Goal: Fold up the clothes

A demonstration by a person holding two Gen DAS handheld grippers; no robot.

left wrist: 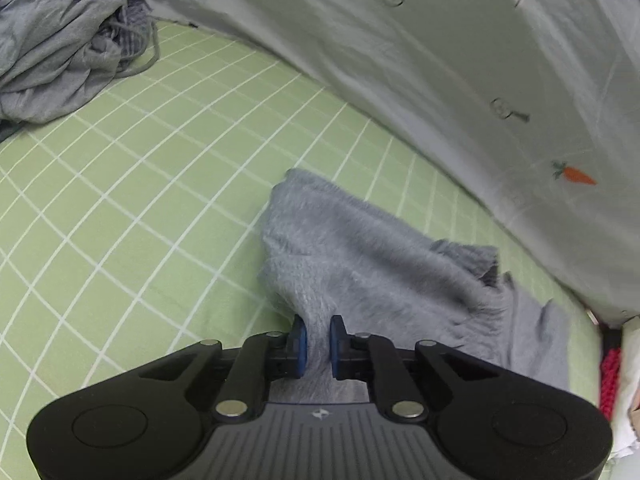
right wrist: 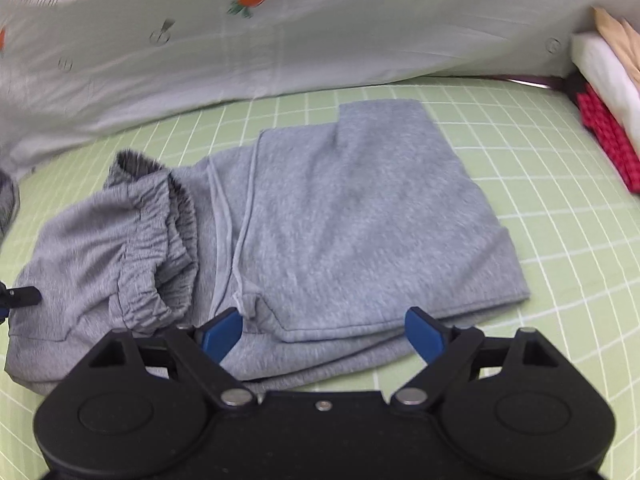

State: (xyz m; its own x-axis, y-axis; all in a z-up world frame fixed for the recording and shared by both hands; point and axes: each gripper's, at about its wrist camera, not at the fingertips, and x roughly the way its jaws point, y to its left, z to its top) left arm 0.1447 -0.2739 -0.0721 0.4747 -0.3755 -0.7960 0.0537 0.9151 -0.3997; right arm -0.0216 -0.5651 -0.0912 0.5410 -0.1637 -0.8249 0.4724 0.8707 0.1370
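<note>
Trousers (right wrist: 340, 216) lie on the bed (right wrist: 540, 208), partly folded: the leg section is stacked flat, while the waistband (right wrist: 156, 240) at 9 o'clock is bunched and unfolded. Left hand-held gripper (left wrist: 318, 346) is clamped on a fold of the grey cloth. Right hand-held gripper (right wrist: 324, 334) is spread wide over the near edge, holding nothing. Unfolded clothes (left wrist: 60, 48) wait at 10 o'clock. Judgement: roughly half done.

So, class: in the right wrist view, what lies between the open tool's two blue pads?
The grey pants: their folded near edge spans the gap of the right tool, on the green sheet.
</note>
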